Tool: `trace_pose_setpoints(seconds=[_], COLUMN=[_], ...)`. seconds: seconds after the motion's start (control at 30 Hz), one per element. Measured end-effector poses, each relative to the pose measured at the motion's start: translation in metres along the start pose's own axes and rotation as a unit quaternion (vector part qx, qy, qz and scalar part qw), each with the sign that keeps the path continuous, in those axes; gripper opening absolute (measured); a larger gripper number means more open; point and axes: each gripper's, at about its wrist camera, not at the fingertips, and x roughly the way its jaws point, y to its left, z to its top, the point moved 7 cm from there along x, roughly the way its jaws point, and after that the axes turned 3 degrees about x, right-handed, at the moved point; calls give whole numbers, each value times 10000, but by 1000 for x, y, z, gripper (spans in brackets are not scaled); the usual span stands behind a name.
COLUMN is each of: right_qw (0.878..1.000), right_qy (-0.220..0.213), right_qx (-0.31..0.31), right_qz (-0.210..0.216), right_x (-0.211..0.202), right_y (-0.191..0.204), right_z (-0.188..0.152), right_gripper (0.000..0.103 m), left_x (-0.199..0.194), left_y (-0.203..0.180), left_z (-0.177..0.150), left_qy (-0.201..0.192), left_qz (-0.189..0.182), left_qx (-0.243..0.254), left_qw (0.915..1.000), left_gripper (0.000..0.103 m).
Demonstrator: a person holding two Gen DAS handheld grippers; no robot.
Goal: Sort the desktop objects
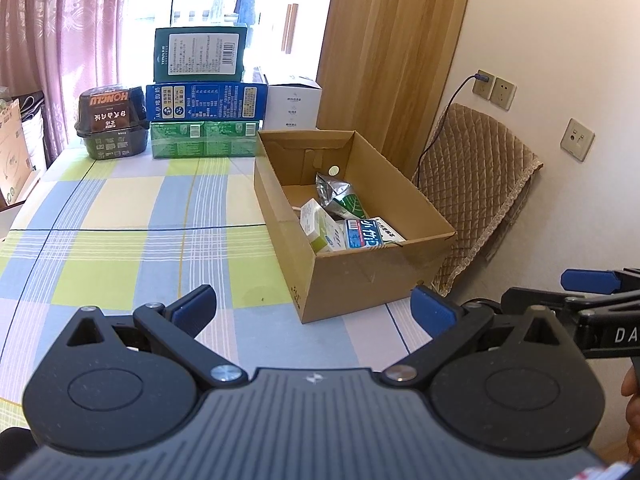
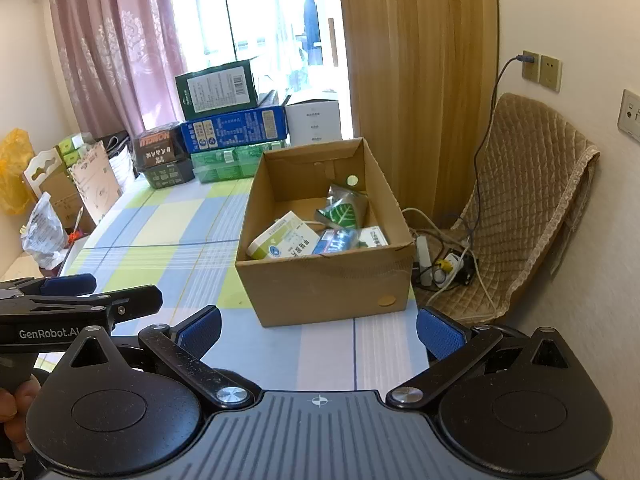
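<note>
We are at a table covered with a checked cloth of green, blue and white squares (image 1: 132,216), pushed toward a bright window with pink curtains, a quilted tan chair (image 1: 476,184) standing against the wall on the right. At the far end of the cloth sits a stack of flat green and blue printed cartons (image 1: 204,120) with a dark lidded food tub (image 1: 110,120) just left of it and a white box (image 1: 294,104) to its right. The open brown cardboard box (image 1: 360,276) stands on the right half of the table, its long axis running from near to far. Inside it lie a silver foil pouch with a green leaf print (image 2: 344,210), a green-and-white medicine carton (image 2: 282,238) and a blue-labelled pack (image 2: 334,240) against the near wall; there may be more under them, but the wall hides the box floor. Our left gripper (image 1: 312,308) is spread wide with nothing between its blue pads, hanging above the near cloth, the box ahead and slightly right of it. Our right gripper (image 2: 318,330) is likewise parted and empty, the box almost straight ahead, so we judge it the nearer tool. The near cloth shows no loose item, so sorting looks largely done; any remaining pick would be from the far stack, well beyond both tools.
</note>
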Motion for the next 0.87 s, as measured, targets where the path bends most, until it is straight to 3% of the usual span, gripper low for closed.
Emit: trace_pose_setpoints(seconds=[0.87], right_qw=[10000], right_qy=[37], right_qx=[-46], right_qz=[9], right_x=[4], right_y=[1], right_z=[1], right_gripper=[101], left_x=[-3], left_y=[-4], left_z=[3], left_qy=[-147], left_qz=[-66], left_qx=[-9], left_qw=[9999], left_gripper=[102])
